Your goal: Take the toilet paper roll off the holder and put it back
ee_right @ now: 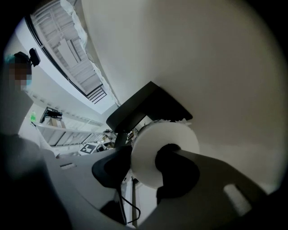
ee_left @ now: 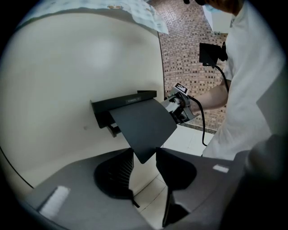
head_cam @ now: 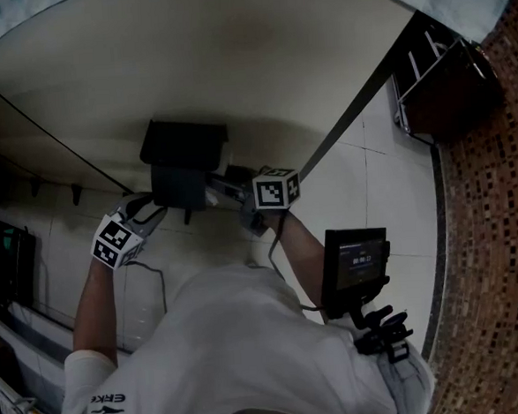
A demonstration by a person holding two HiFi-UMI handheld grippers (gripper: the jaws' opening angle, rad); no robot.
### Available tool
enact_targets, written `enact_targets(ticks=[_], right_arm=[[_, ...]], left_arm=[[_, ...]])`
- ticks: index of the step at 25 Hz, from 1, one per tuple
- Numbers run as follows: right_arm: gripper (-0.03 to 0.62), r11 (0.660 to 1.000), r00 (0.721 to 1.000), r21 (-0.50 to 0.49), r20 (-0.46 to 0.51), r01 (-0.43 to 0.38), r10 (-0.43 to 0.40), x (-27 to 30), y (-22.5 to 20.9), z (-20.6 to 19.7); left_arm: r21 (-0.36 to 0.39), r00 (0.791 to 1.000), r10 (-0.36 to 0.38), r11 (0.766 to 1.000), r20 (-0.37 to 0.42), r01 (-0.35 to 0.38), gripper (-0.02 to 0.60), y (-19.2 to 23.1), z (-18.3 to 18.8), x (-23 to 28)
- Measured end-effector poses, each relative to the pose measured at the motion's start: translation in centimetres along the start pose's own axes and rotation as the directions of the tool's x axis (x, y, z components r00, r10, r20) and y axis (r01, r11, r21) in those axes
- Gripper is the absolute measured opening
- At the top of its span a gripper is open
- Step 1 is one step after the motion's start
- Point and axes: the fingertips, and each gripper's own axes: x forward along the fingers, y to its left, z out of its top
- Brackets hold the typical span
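Note:
A black holder [head_cam: 184, 143] hangs on the cream wall. Its flat lid [ee_left: 144, 123] is tilted up and outward. The lid's lower corner sits wedged between the jaws of my left gripper [ee_left: 144, 156], touching both inner faces. The white toilet paper roll [ee_right: 150, 137] is right under the holder [ee_right: 144, 105], its open end facing the right gripper view. My right gripper [ee_right: 144, 153] pinches the roll's wall, with one finger against the outside and the other across the core hole. The head view shows my left gripper [head_cam: 144, 211] below the holder and my right gripper [head_cam: 240, 194] at its right side.
The cream wall [head_cam: 187, 56] fills the space behind the holder. Pale floor tiles [head_cam: 363, 177] lie to the right, with a brown mosaic wall [head_cam: 491, 230] beyond. A dark rack [head_cam: 436, 83] stands at the far right. A small screen [head_cam: 356, 270] is mounted at the person's chest.

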Motion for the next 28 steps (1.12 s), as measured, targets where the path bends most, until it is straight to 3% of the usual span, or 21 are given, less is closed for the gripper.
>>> enact_targets(ticks=[8,18,23,25,28], right_arm=[[0.236,0.998,0.995,-0.067,-0.097,-0.017,0.010,-0.4,0.2,0.1],[0.256,0.993,0.993,-0.120,-0.121,-0.010,-0.005,-2.2,0.2,0.7],[0.237,0.992,0.995,-0.123,-0.097,0.006,-0.018,-3.3,-0.1,1.6],[0.185,0.992,0.996,-0.128,-0.088,0.010,-0.021,-3.7,-0.3,1.9],[0.158,0.991,0.996,-0.132,-0.084,0.006,-0.018,-3.8,-0.3,2.1]], left_arm=[[-0.002,1.000,0.005,1.000,0.006,-0.005,0.156,0.1,0.0,-0.1],[0.004,1.000,0.009,1.000,0.012,-0.009,0.153,0.1,0.3,0.1],[0.007,1.000,0.013,1.000,-0.002,-0.013,0.153,0.3,-0.3,0.1],[0.004,1.000,0.008,1.000,0.010,-0.008,0.153,0.1,0.1,0.2],[0.004,1.000,0.009,1.000,0.010,-0.009,0.153,0.1,0.2,0.2]])
